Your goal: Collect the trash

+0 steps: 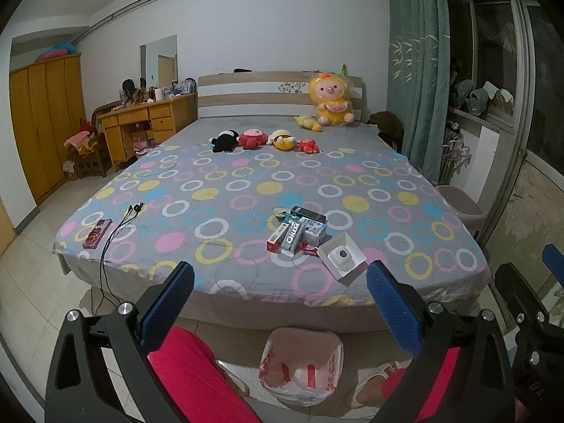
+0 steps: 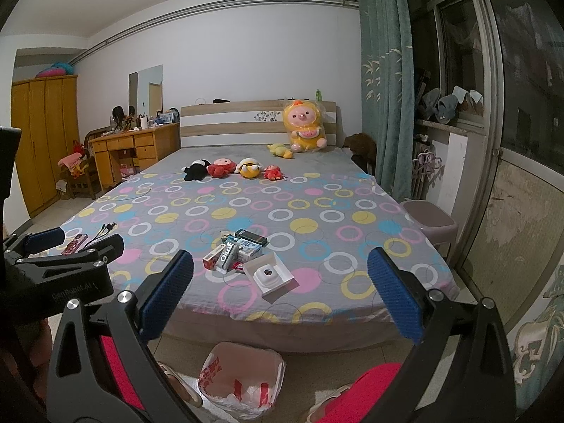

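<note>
both black tools with blue ribbed pads, left tool and right tool, hang spread apart and empty above a red-printed white plastic bag held open on the floor between the person's feet — probably to catch trash. small cardboard boxes and an open white box cluster near the ring-patterned bed's foot edge. the bag's contents are hard to make out.

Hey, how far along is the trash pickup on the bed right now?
Nothing looks collected yet. The pile of boxes and the open white box lie on the bed, untouched. Both tongs, left and right, are open and empty, short of the bed. The plastic bag waits open on the floor; I cannot tell whether anything is inside. All the picking up is left.
</note>
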